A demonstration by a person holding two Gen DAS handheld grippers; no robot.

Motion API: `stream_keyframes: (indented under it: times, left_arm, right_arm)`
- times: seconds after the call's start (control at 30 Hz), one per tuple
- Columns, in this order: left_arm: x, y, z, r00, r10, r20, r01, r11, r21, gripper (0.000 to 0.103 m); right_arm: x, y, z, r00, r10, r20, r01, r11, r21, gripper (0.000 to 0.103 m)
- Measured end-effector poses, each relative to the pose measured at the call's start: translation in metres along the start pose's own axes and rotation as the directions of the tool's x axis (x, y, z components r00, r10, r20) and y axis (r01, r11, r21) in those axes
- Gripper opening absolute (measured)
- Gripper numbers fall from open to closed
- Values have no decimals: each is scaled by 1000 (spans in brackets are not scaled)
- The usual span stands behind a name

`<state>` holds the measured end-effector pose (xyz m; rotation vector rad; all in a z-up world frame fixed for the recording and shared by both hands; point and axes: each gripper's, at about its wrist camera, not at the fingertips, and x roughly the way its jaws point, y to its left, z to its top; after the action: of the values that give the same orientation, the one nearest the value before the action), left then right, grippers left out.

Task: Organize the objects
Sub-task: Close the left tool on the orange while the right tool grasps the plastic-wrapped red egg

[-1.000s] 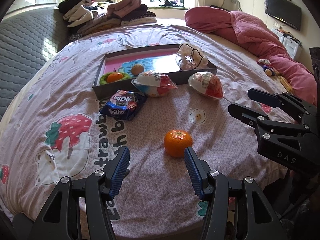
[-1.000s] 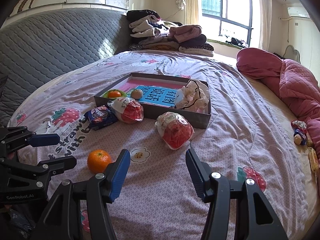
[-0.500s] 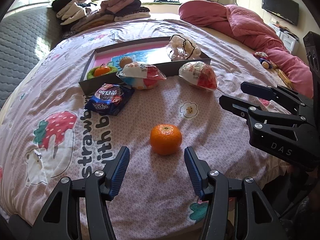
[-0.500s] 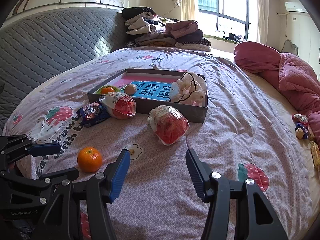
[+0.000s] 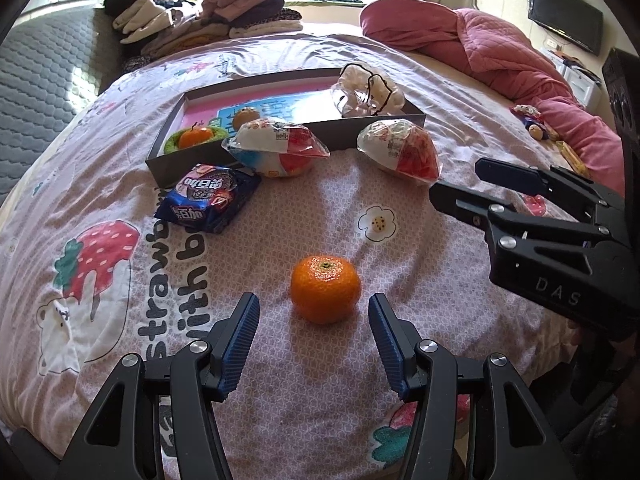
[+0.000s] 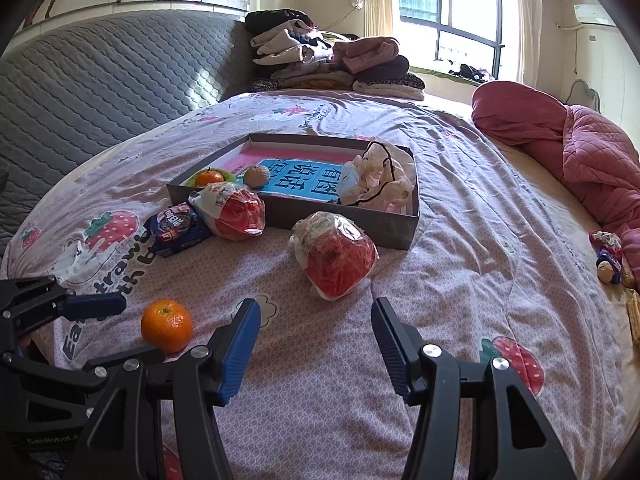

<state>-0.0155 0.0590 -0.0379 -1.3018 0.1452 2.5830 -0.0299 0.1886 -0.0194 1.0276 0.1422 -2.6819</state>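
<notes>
The left gripper (image 5: 312, 320) hangs open just short of the orange (image 5: 325, 289) on the bedspread (image 5: 400, 360), apparently not touching. The right gripper (image 6: 316, 322) is open, empty, near a wrapped bag (image 6: 334, 258).

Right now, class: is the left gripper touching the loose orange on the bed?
Apart. The left wrist view shows the left gripper open, bedsheet visible between each pad and the orange.
</notes>
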Motion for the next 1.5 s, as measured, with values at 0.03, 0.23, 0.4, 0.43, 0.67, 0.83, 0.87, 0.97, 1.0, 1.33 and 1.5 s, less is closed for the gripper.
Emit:
stream_keyframes:
  times: [0.03, 0.23, 0.4, 0.43, 0.67, 0.83, 0.87, 0.97, 1.0, 1.33, 1.5]
  left_arm:
    - [2, 0, 0, 1000, -1, -3, 1, 1000, -1, 58]
    - [11, -2, 3, 1000, -4, -11, 4, 1000, -10, 58]
    - [17, -1, 4, 1000, -5, -14, 4, 1000, -17, 58]
    - [18, -1, 5, 1000, -4, -16, 4, 1000, -18, 58]
    - [23, -2, 6, 1000, -3, -15, 3, 1000, -21, 58]
    - [26, 0, 8, 1000, 1, -15, -2, 1000, -29, 58]
    - [27, 1, 8, 1000, 2, -16, -3, 1000, -30, 58]
    - [29, 3, 9, 1000, 0, -16, -1, 999, -36, 58]
    - [30, 3, 9, 1000, 1, -16, -1, 999, -37, 58]
    - [32, 11, 14, 1000, 8, 6, -8, 999, -52, 58]
    - [37, 16, 16, 1000, 7, 0, -7, 998, -63, 58]
  right_arm:
    - [2, -1, 1, 1000, 1, 2, -1, 1000, -1, 57]
    - [15, -6, 11, 1000, -8, 0, 8, 1000, -24, 57]
    - [23, -9, 17, 1000, -9, -5, 8, 1000, -28, 57]
    - [24, -10, 17, 1000, -8, -5, 7, 999, -31, 57]
    - [34, -8, 18, 1000, -15, -22, 14, 998, -65, 57]
    - [43, -9, 19, 999, -26, -33, 23, 995, -101, 57]
    - [45, -8, 20, 999, -32, -33, 28, 994, -110, 57]
    - [53, -9, 21, 998, -43, -35, 38, 990, -139, 57]
    - [56, -9, 21, 998, -42, -36, 36, 989, -146, 57]
    - [79, -9, 32, 997, -9, -80, -3, 988, -152, 57]
    - [81, -14, 36, 997, 32, -71, -40, 993, -113, 57]
